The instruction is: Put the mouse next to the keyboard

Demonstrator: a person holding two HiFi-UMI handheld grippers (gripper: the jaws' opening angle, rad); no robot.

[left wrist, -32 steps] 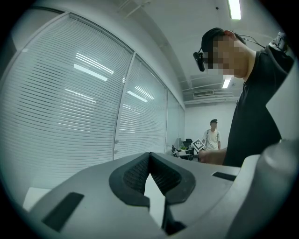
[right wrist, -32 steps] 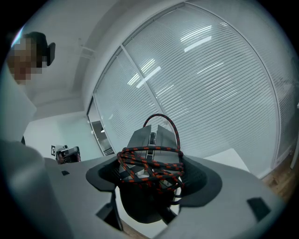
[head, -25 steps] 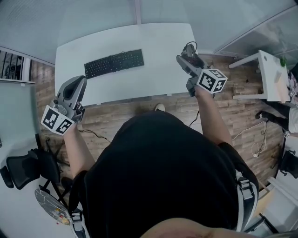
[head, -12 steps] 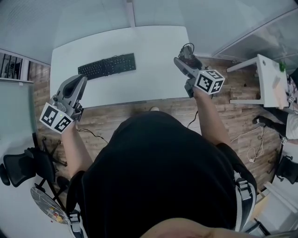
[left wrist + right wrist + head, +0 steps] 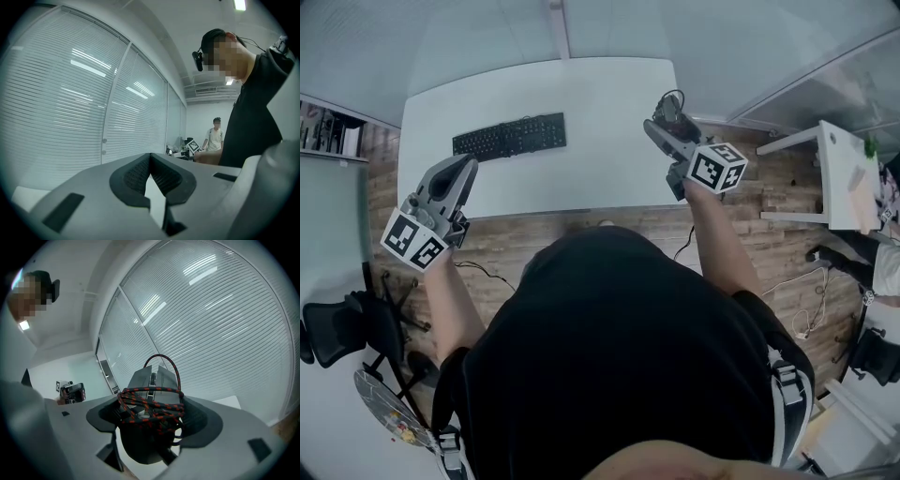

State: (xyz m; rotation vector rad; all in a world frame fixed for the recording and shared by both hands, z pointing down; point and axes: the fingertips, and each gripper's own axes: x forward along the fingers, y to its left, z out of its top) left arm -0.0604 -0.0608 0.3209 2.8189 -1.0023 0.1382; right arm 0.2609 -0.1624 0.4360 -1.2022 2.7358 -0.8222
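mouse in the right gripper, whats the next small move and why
Probably carry the right gripper leftward over the table toward the bare spot just right of the keyboard. Its jaws are shut on the mouse, cable wound round it, and it hangs at the table's right edge, well apart from the keyboard.

No text, brand or number is legible anywhere; the keyboard (image 5: pixel 509 137) legends are too small.

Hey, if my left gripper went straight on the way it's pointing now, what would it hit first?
Likely the slatted blinds; nothing nearer shows ahead of the left gripper, though depth is hard to judge.
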